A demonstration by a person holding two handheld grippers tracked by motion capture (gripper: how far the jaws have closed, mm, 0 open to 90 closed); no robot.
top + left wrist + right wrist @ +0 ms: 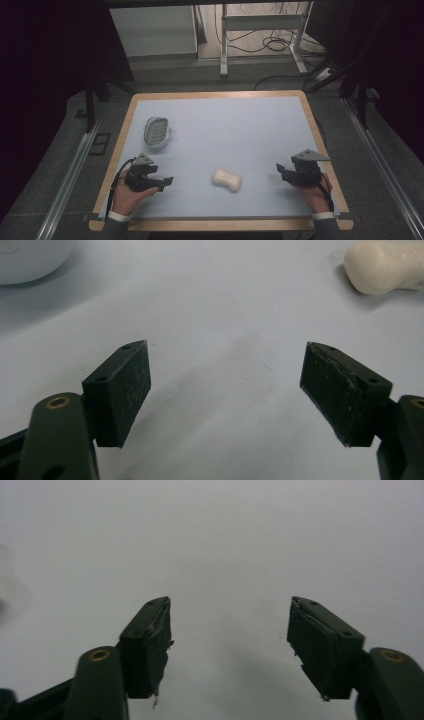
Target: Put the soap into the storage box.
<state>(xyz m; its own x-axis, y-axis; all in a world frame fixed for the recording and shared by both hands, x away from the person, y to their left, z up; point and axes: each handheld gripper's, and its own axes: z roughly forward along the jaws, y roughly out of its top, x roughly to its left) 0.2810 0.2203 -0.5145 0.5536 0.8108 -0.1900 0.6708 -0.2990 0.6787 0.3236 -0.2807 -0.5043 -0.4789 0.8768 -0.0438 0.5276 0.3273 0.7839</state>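
A cream, bone-shaped bar of soap [227, 180] lies on the pale blue mat near the front middle; its end also appears at the top right of the left gripper view [385, 267]. A white oval soap dish [156, 131] with a slotted insert sits at the mat's left; its rim [30, 260] is at the top left of the left gripper view. My left gripper [169, 181] rests at the front left, open and empty, pointing right toward the soap. My right gripper [281, 171] is at the front right, open and empty, pointing left.
The mat [225, 125] lies on a wood-edged table [216, 95]. Beyond the far edge are a white cabinet [155, 30], a metal desk frame [260, 22] and floor cables [272, 45]. Metal rails [70, 175] run along both sides.
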